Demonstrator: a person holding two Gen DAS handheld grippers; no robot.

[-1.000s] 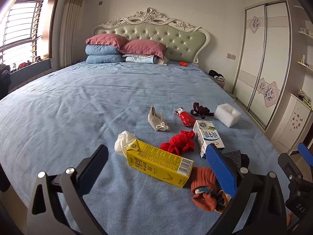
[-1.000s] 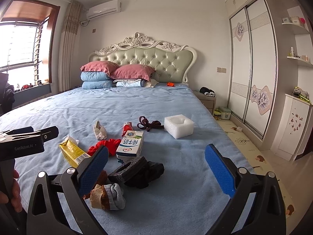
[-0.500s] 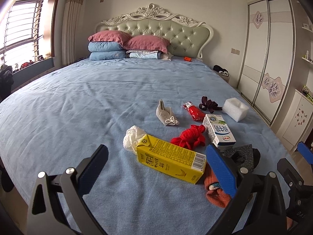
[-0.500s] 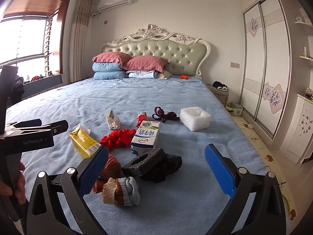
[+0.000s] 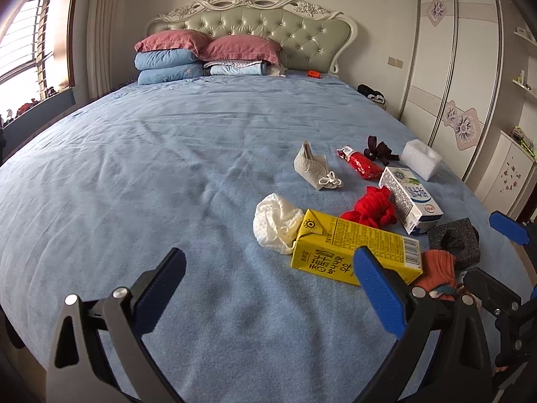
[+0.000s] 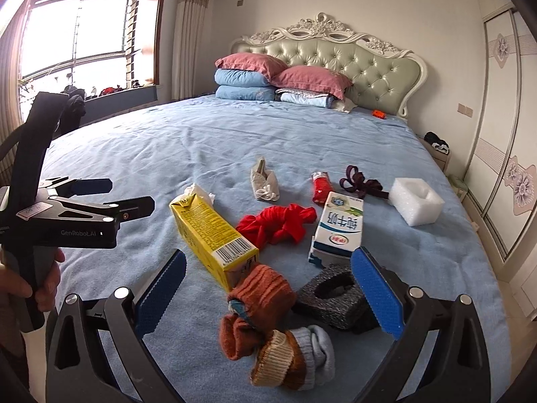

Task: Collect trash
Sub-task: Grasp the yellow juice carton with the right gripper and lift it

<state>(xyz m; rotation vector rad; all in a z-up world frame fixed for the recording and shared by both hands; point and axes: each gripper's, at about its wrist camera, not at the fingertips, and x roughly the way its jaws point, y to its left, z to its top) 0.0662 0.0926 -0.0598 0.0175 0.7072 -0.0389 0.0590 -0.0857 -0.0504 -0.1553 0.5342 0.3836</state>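
A yellow drink carton [image 5: 355, 252] [image 6: 211, 235] lies on the blue bed beside a white crumpled tissue [image 5: 277, 223] [image 6: 199, 190]. Further right lie a white milk carton [image 5: 409, 199] [image 6: 339, 228], a red wrapper [image 5: 360, 164] [image 6: 320, 186], white foam [image 5: 421, 158] [image 6: 416, 203] and black foam [image 5: 453, 240] [image 6: 330, 297]. My left gripper [image 5: 268, 288] is open and empty, just left of the yellow carton. My right gripper [image 6: 268, 292] is open and empty over the orange socks [image 6: 265, 309].
A red cloth [image 6: 278, 223], a grey slipper [image 5: 313, 169], a dark ribbon [image 6: 360, 181] and rolled socks [image 6: 292, 359] also lie on the bed [image 5: 151, 168]. Pillows [image 5: 208, 53] sit at the headboard. A wardrobe [image 5: 459, 77] stands to the right. A hand [image 6: 47, 285] holds the left gripper.
Both grippers have moved forward and lower toward the pile. The yellow carton and the socks now appear larger and nearer. Both grippers stayed open.
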